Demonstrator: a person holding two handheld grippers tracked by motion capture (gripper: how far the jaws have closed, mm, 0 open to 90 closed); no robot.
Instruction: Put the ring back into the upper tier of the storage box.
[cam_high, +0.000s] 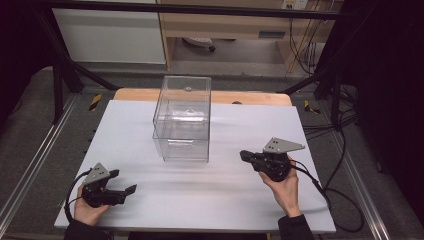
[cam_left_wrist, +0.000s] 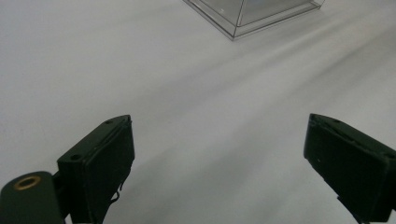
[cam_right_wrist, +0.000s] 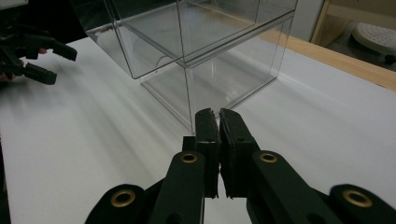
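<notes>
Nearest the person, the left gripper (cam_high: 122, 183) rests low on the white table (cam_high: 210, 200), its jaws spread wide with nothing between them. Further on, the right gripper (cam_high: 243, 155) has its jaws pressed together, empty. Beyond both, just ahead of the right gripper's tips, stands the clear plastic box (cam_high: 182, 120).

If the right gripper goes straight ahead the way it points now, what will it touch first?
Most likely the near lower corner of the clear box: the shut right gripper aims straight at it, with bare white table between. The exact gap is unclear.
</notes>
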